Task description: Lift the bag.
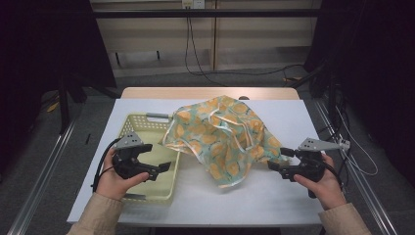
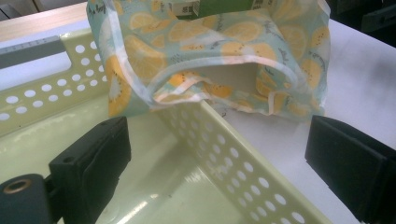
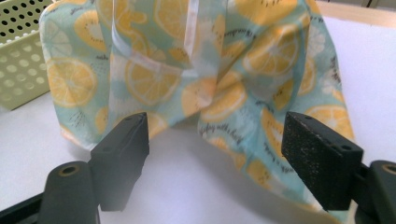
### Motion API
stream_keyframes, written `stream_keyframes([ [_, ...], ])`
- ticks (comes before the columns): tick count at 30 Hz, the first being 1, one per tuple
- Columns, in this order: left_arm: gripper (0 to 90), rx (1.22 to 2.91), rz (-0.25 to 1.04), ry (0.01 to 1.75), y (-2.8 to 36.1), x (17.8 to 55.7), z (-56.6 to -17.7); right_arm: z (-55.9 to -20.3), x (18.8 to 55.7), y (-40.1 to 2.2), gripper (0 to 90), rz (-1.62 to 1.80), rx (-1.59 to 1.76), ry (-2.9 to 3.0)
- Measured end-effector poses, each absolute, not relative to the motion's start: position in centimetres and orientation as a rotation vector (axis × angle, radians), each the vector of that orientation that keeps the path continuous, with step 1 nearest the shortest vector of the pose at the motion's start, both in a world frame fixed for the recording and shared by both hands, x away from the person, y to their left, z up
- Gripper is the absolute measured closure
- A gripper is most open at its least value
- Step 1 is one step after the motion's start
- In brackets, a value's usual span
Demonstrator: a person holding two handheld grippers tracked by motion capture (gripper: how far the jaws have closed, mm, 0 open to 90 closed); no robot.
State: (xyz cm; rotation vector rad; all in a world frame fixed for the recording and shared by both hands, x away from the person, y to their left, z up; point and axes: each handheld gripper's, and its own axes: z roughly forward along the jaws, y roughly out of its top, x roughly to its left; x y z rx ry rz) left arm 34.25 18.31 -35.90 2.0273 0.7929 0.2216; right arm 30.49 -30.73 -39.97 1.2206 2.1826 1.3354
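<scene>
left gripper (image 1: 159,157): jaws spread, empty, over the basket's (image 1: 128,122) right wall | right gripper (image 1: 280,159): jaws spread, empty, near the cloth's right edge | lemon-print cloth (image 1: 222,137): heaped mid-table, left edge draped on basket | step: approach; next: pinch cloth edges

You have two tools in hand: the left tool (image 1: 155,157) and the right tool (image 1: 282,159), each with two black jaws standing apart with nothing between them. One cloth (image 1: 222,137) printed with orange slices lies in front of you, crumpled in a single heap. One pale yellow perforated basket (image 1: 128,126) sits beside it, with one grey handle (image 1: 158,116) on its far rim. One desk (image 1: 293,117) carries them all.
</scene>
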Motion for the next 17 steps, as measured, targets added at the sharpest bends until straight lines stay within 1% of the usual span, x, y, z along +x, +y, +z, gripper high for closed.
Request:
stream_keyframes([
  [12,6.3,1.989,0.246,0.809,19.4,32.7,-36.9,-42.1,28.5,-31.4,22.1,1.349,1.222,2.167],
  [17,6.4,2.033,0.249,0.793,19.3,32.3,-37.5,-42.5,28.1,-31.6,20.6,1.342,1.234,2.168],
])
